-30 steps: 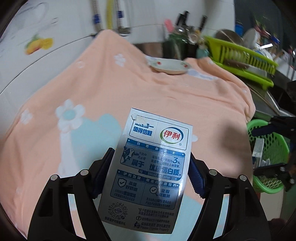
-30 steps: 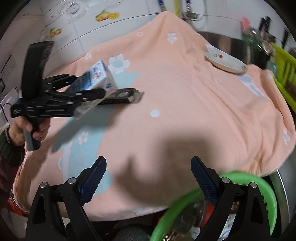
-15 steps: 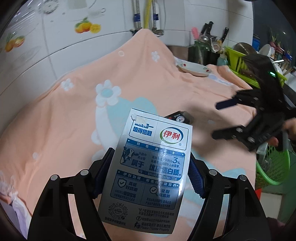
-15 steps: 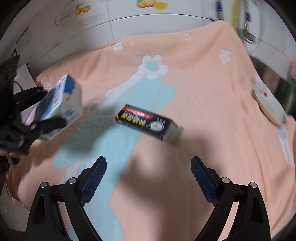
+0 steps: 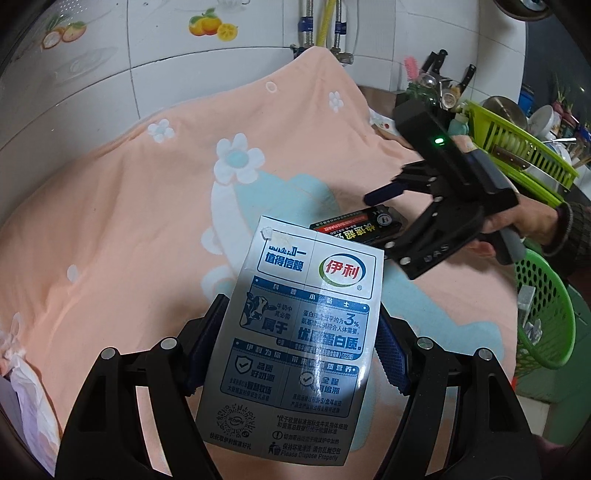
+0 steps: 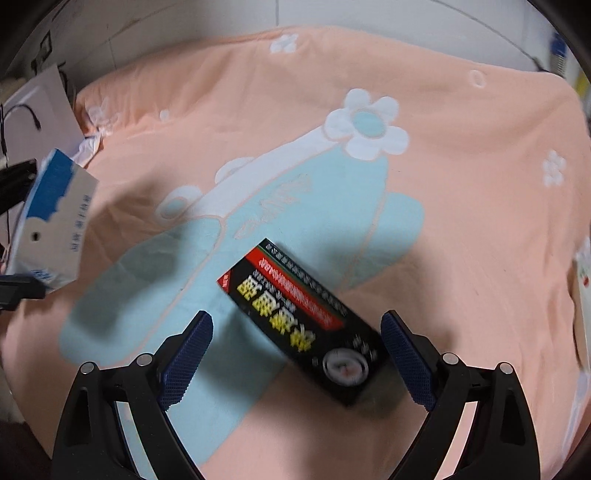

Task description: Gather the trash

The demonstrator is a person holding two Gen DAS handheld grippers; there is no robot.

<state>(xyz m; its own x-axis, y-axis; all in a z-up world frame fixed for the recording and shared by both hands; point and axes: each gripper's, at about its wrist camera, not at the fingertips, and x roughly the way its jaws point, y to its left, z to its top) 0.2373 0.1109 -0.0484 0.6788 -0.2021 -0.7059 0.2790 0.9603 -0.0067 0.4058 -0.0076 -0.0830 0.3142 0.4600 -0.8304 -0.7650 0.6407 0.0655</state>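
A white and blue milk carton stands between the blue pads of my left gripper, which is shut on it above the peach flowered cloth. The same carton shows at the left edge of the right wrist view. A black box with red and yellow print lies flat on the cloth; in the left wrist view the box sits just beyond the carton. My right gripper hovers open over it, fingers apart on either side, not touching. A hand holds that right gripper.
A green mesh basket stands off the cloth's right edge. A lime dish rack with dishes and a utensil holder fill the back right. Tiled wall and pipes rise behind. White plastic lies at the left.
My right gripper swung away from the green basket, across the cloth, to over the black box. The left gripper drifted sideways with the carton still in its grip.
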